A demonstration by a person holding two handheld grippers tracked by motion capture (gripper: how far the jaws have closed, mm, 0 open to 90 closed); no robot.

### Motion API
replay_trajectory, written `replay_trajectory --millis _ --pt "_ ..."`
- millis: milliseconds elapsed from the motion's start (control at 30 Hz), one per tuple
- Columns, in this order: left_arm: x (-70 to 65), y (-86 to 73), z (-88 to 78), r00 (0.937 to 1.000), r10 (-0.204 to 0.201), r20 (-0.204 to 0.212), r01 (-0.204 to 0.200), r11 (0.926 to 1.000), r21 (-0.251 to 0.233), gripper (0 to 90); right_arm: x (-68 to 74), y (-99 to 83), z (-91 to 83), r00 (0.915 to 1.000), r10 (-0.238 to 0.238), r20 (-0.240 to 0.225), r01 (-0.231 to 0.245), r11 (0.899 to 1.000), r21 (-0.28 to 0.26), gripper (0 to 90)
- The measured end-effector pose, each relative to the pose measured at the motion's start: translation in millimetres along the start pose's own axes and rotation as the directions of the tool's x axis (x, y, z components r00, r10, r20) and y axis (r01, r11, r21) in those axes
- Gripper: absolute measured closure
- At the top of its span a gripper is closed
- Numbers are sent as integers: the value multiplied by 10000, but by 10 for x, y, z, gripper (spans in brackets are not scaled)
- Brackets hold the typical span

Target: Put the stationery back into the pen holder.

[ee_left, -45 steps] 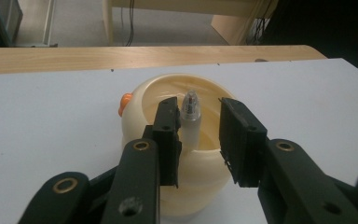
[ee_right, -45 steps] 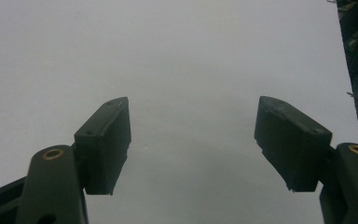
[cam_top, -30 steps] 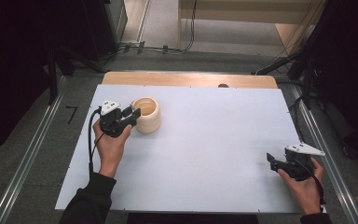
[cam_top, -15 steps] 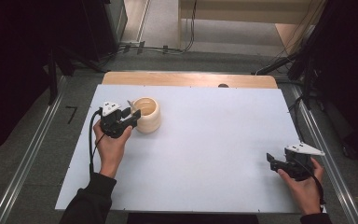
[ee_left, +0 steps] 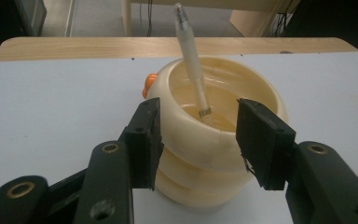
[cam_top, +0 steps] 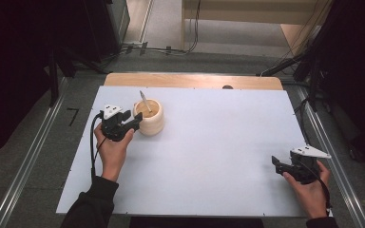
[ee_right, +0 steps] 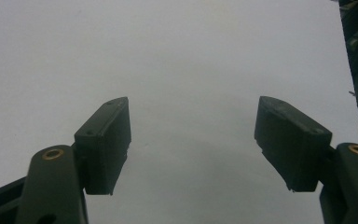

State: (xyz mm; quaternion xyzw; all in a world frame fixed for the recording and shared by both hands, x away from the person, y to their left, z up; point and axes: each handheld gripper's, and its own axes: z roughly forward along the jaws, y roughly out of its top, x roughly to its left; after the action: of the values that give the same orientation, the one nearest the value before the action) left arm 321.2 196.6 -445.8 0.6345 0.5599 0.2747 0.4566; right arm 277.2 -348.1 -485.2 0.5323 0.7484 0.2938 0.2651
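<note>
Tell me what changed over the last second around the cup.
A pen now stands leaning in the cup; a second ago none showed there. The left gripper has just been opening its jaws; they now flank the cup's rim without holding the pen. The cup, both hands and the open right gripper stayed put.

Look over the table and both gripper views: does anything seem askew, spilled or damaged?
Nothing is spilled or broken. The pen leans at a tilt inside the cream ribbed cup, tip down. The left gripper, jaws just opening, stands apart from the pen.
</note>
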Motion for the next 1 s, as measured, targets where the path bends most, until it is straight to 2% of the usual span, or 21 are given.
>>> replay_trajectory --millis 1000 --pt "48 -68 -105 9997 -137 -220 138 9999 63 425 -2 1 -16 10000 -57 19 57 10000 -55 259"
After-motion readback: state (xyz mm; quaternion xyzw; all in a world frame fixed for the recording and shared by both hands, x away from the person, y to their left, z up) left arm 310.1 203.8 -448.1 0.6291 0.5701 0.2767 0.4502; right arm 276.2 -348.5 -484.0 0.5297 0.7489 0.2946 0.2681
